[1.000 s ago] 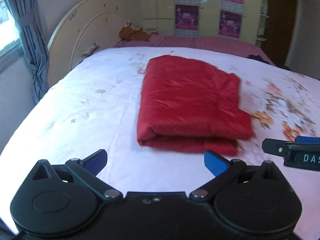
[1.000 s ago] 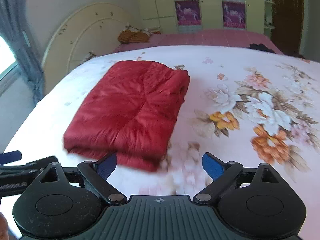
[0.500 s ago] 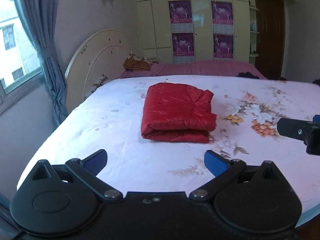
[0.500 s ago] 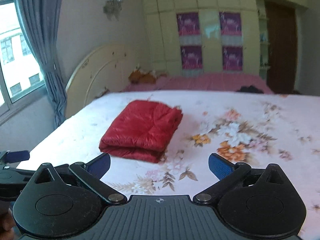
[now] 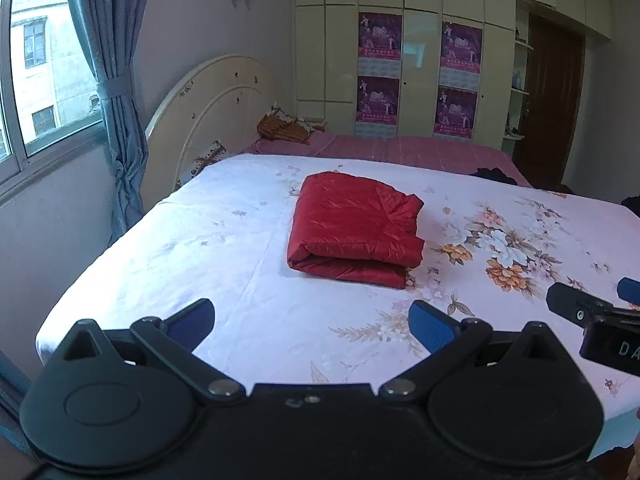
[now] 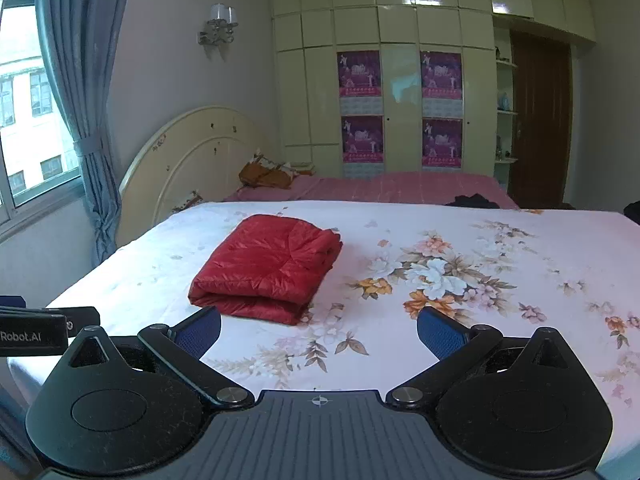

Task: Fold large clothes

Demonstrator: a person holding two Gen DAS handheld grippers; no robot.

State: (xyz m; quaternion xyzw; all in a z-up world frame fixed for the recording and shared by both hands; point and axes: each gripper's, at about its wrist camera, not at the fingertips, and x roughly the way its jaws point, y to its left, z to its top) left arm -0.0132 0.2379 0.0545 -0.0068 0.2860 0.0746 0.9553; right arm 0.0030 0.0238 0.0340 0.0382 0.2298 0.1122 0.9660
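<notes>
Jacket (image 5: 356, 228) lay folded mid-bed (image 5: 224, 240), apparently finished, though I couldn't see its far side. My left gripper (image 5: 312, 318) and right gripper (image 6: 318, 330) hung spread, empty, well short. Next: check edges, or stop.

I see the bed (image 5: 224, 240) under a white floral sheet (image 6: 460, 280); a folded red quilted jacket (image 5: 354, 226) lies on it at twelve o'clock.
</notes>
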